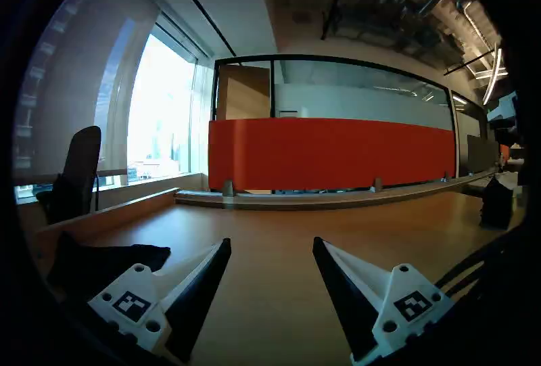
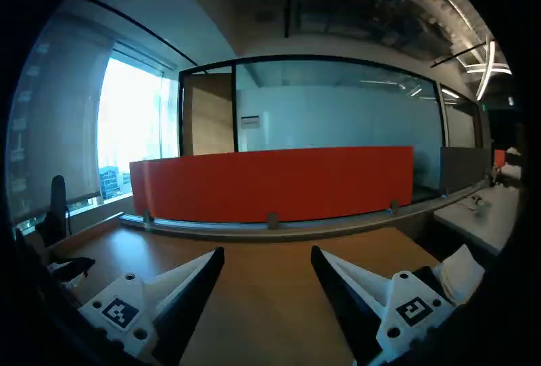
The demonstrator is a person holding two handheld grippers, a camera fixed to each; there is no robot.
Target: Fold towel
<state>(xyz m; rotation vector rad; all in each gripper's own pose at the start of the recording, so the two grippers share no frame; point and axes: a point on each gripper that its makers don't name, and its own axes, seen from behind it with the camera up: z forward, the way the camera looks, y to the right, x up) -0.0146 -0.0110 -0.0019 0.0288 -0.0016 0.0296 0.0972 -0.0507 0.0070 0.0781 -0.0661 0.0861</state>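
Left gripper point(image 1: 270, 240): fingers wide, empty, over the desk point(image 1: 284, 224).
Right gripper point(image 2: 267, 249): fingers wide, empty, over the desk.
Towel point(image 1: 101, 261): probably this dark cloth bunched at the desk's near left corner.
Handling: likely soft, light, limp; pinch two corners of one edge.

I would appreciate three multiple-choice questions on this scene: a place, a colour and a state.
1. In the left gripper view, the dark cloth lies: A) between the jaws; B) on the desk, left of the jaws; C) on the floor.
2. The divider is: A) blue; B) green; C) orange-red.
3. The left gripper is: A) open, empty; B) shut on cloth; C) shut on a cup.
Answers: 1 B, it lies by the finger at the view's left; 2 C, the panel is orange-red; 3 A, bare desk shows between the jaws.
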